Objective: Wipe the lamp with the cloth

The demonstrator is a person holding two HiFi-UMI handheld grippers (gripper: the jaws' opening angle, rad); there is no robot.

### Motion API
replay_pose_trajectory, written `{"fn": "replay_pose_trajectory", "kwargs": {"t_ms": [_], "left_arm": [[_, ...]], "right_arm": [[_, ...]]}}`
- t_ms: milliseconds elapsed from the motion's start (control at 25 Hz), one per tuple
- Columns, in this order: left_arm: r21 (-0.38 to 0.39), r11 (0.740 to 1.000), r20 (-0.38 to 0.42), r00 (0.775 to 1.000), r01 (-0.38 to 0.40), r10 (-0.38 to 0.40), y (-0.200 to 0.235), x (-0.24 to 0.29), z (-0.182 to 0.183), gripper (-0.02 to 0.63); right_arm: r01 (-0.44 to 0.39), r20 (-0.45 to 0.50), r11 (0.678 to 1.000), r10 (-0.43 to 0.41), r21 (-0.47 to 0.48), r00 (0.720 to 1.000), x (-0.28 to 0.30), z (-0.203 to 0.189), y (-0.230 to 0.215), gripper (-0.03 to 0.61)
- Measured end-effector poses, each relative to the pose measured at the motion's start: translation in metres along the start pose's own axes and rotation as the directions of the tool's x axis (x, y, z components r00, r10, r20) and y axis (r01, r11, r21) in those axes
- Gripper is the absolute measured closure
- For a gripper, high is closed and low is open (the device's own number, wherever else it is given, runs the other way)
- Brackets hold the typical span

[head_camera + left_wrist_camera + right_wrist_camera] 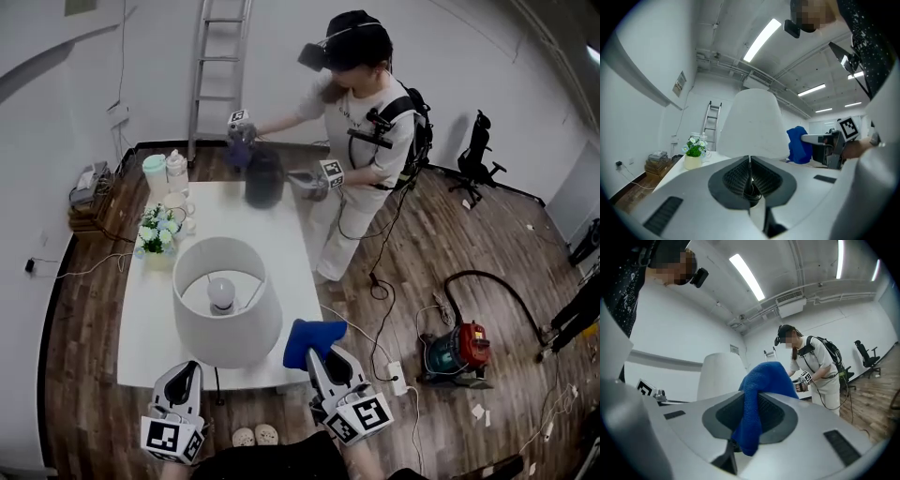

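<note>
Clamping a blue cloth (764, 380), the right gripper (750, 414) has its jaws closed on a fold of it, with the fabric bunched above the jaws and a short tail hanging below them. From the head view the cloth hangs over the near edge of the white table (272, 234), just right of the lamp (225, 300). It is close beside the shade, though whether it touches cannot be told. The left gripper (750, 176) has its jaws pressed together with nothing between them. It points at the near side of the shade from just off the table's near edge, apart from the lamp. The lamp stands upright at the near end of the table, and its bulb (222, 292) shows through the open top of the wide white shade. Farther along the left edge of the table stands a pot of flowers (157, 230), and beyond it, at the far left corner, are two pale containers (164, 172). At the far end sits a dark vessel (264, 176), where a second person (361, 141) in light clothes and a headset leans in with a gripper in each hand. A ladder (217, 66) leans on the far wall. On the wooden floor to the right lie a vacuum (457, 352) with its hose, and farther off stands an office chair (476, 155)
</note>
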State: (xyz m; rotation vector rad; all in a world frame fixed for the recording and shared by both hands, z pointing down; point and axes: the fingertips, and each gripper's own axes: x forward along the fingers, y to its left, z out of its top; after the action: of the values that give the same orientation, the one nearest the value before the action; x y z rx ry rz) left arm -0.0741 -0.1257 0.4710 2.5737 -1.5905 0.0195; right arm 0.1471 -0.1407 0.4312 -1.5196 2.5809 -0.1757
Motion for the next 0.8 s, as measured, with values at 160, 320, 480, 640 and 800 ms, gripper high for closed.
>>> {"fn": "replay_pose_trajectory", "kwargs": {"t_ms": [160,320,480,640,800], "left_arm": [[0.012,1.000,-0.013,1.000,0.010,-0.009,-0.008,-0.007,-0.003,0.595],[0.017,1.000,-0.006,1.000,0.002,-0.002,-0.011,-0.011,0.001,0.595],[0.027,1.000,-0.007,1.000,0.002,-0.002,-0.017,-0.014,0.005,0.595],[0.046,0.999,-0.007,1.000,0.015,-0.014,-0.022,-0.016,0.008,0.595],[0.050,0.999,-0.008,1.000,0.016,-0.015,-0.023,-0.018,0.009,0.595]], "right_arm": [[0.015,-0.033,0.999,-0.016,-0.050,0.999,-0.010,-0.006,0.007,0.502],[-0.006,-0.036,0.999,0.004,-0.048,0.999,-0.012,-0.009,0.012,0.502],[-0.026,-0.044,0.997,0.023,-0.069,0.999,-0.014,-0.008,0.020,0.502],[-0.044,-0.044,0.997,0.041,-0.071,0.998,-0.014,-0.006,0.028,0.502],[-0.063,-0.045,0.992,0.059,-0.105,0.997,-0.014,-0.003,0.035,0.502]]}}
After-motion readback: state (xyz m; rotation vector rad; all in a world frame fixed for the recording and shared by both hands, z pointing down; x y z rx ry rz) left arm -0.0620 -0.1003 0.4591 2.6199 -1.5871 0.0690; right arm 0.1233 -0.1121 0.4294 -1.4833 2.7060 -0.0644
